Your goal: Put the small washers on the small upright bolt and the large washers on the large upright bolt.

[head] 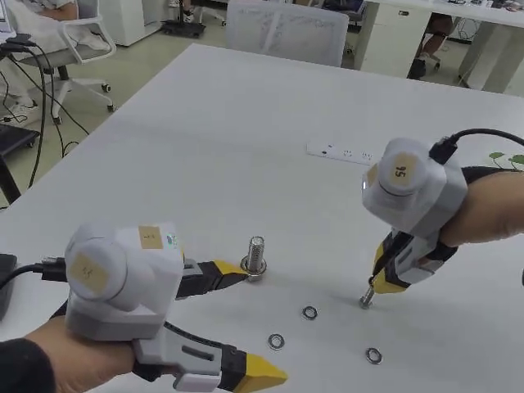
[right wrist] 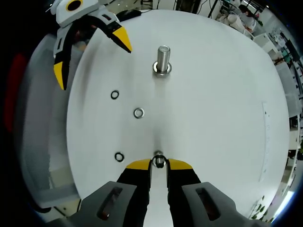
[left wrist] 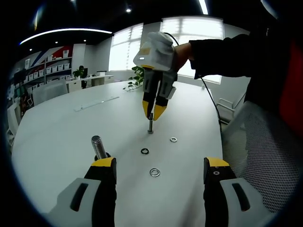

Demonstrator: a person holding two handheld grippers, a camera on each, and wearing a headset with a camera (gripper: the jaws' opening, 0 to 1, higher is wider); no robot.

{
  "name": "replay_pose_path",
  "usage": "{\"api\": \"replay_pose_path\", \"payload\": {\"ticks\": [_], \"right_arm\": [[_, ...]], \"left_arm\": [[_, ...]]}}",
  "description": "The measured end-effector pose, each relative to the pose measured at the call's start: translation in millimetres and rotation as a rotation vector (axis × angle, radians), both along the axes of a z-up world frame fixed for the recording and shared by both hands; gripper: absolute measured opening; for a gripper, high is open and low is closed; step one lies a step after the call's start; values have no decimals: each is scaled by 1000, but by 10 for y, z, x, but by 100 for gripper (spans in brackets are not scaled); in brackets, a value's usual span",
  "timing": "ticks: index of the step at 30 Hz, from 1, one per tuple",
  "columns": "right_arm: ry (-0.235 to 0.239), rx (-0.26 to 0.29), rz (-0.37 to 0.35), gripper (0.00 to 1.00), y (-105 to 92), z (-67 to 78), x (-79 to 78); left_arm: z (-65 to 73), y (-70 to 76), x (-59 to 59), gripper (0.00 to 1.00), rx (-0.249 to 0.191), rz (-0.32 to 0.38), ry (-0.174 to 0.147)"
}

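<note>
Left gripper point(head: 264, 326) wide, empty; right gripper point(head: 375, 288) jaws tight on small bolt point(head: 366, 300) (three washers point(head: 309, 312) loose)

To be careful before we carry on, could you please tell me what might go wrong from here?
The right gripper is closed about the top of the small bolt; a sideways pull might topple it. The open left gripper has one jaw close beside the large bolt and might knock it. The flat washers may skid when pinched.

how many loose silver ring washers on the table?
3. One washer left of the small upright bolt, one further left, one between that bolt and the person. Any on the bolts may be hidden.
</note>
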State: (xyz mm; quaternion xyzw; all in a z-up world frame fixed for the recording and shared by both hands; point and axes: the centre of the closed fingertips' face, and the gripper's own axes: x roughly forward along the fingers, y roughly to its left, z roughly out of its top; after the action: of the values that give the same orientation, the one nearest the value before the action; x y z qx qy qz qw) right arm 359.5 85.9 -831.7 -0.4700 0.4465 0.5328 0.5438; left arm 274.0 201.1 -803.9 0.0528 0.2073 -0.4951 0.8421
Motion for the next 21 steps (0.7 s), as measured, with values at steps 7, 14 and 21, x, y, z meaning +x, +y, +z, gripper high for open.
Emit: {"api": "replay_pose_path", "payload": {"ticks": [7,14,21], "right_arm": [[10,-1,-11,13,3,-143,37],[19,1,-18,13,-3,-293,38],[23,-7,-14,13,-23,-375,36]], "left_arm": [[-13,12,8,75,0,3,4],[-24,24,14,75,2,8,5],[-29,26,18,75,1,11,6]]}}
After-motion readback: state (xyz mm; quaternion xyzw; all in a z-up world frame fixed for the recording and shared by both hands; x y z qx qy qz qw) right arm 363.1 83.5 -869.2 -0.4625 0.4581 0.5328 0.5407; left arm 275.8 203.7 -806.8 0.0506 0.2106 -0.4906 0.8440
